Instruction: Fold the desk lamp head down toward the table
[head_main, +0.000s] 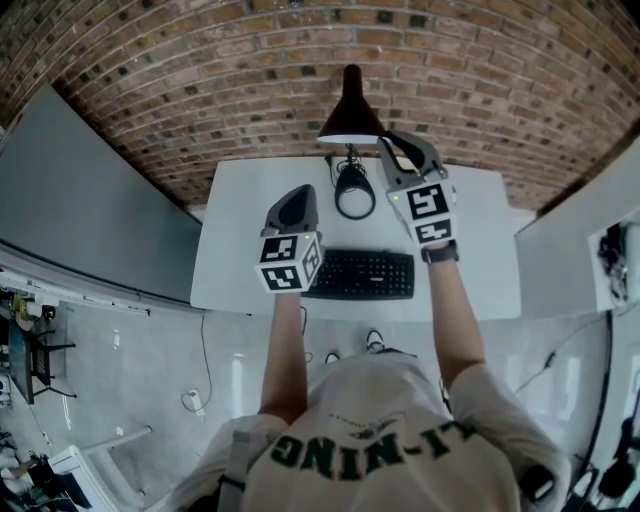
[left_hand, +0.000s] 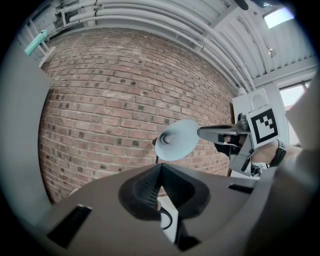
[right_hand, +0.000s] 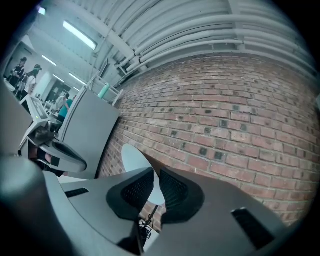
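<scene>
The black desk lamp stands at the back of the white table (head_main: 240, 240), its cone-shaped head (head_main: 350, 105) raised and its pale inner shade (left_hand: 176, 140) facing down. My right gripper (head_main: 386, 145) is shut on the shade's right rim. In the right gripper view the thin pale rim (right_hand: 137, 160) runs between the two ribbed pads of that gripper (right_hand: 155, 187). My left gripper (head_main: 298, 200) hangs shut over the table's middle, left of the lamp and apart from it. Its jaws (left_hand: 159, 174) meet with nothing between them.
The lamp's round black base with a coiled cable (head_main: 354, 190) sits under the head. A black keyboard (head_main: 362, 273) lies near the table's front edge. A brick wall (head_main: 200, 90) stands right behind the table, and grey partitions (head_main: 90, 220) flank it.
</scene>
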